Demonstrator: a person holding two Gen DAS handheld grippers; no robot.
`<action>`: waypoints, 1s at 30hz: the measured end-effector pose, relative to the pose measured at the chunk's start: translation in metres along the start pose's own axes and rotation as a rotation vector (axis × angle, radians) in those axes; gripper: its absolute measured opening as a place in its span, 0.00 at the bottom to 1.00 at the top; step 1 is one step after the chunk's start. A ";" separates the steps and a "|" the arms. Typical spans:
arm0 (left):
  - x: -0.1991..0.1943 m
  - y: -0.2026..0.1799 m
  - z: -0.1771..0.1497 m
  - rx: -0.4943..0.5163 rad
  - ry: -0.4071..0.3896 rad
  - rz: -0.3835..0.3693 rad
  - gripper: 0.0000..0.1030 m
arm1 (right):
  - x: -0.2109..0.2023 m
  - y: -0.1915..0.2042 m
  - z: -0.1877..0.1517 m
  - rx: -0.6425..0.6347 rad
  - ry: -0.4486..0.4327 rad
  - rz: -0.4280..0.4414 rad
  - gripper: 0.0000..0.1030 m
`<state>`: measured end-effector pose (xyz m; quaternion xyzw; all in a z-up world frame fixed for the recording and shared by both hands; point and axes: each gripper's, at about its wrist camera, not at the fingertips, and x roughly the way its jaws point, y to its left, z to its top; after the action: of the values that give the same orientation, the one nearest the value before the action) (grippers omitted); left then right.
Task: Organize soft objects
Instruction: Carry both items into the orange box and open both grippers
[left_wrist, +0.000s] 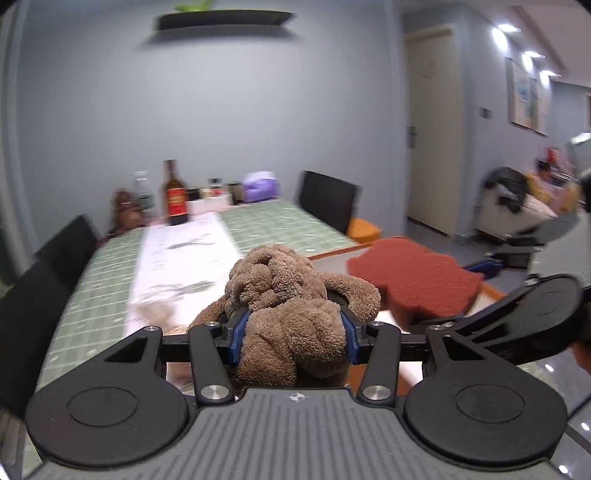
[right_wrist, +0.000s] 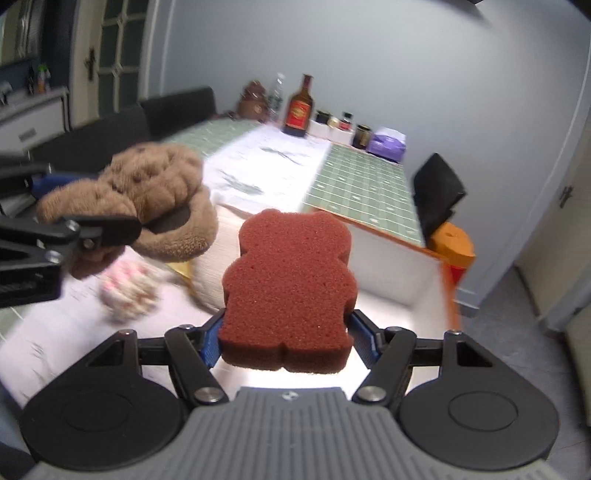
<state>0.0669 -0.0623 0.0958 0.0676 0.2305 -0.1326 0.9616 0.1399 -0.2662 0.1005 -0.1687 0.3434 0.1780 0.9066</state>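
Observation:
My left gripper (left_wrist: 293, 332) is shut on a brown plush slipper (left_wrist: 291, 299) and holds it above the table; the slipper also shows at the left of the right wrist view (right_wrist: 155, 192). My right gripper (right_wrist: 288, 339) is shut on a red bear-shaped sponge (right_wrist: 290, 284), held over a white box with an orange rim (right_wrist: 406, 277). The sponge also shows in the left wrist view (left_wrist: 413, 280), just right of the slipper. A pink-and-white fluffy item (right_wrist: 129, 288) and a cream cushion (right_wrist: 210, 280) lie below, blurred.
The table has a green checked cloth (left_wrist: 280, 225) with a white runner (left_wrist: 181, 254). At its far end stand a dark bottle (left_wrist: 175, 195), jars, a purple pack (left_wrist: 258, 186) and a brown plush toy (left_wrist: 125, 210). Black chairs (left_wrist: 328, 199) flank the table.

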 end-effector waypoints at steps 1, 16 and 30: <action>0.006 -0.008 0.006 0.022 0.009 -0.021 0.55 | 0.002 -0.008 0.000 -0.012 0.022 -0.013 0.66; 0.116 -0.082 0.004 0.284 0.292 -0.176 0.55 | 0.073 -0.073 -0.021 -0.064 0.344 0.075 0.66; 0.169 -0.085 0.000 0.310 0.461 -0.254 0.55 | 0.125 -0.085 -0.022 -0.079 0.535 0.176 0.66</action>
<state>0.1876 -0.1817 0.0115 0.2124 0.4261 -0.2664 0.8381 0.2526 -0.3249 0.0147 -0.2145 0.5767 0.2184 0.7574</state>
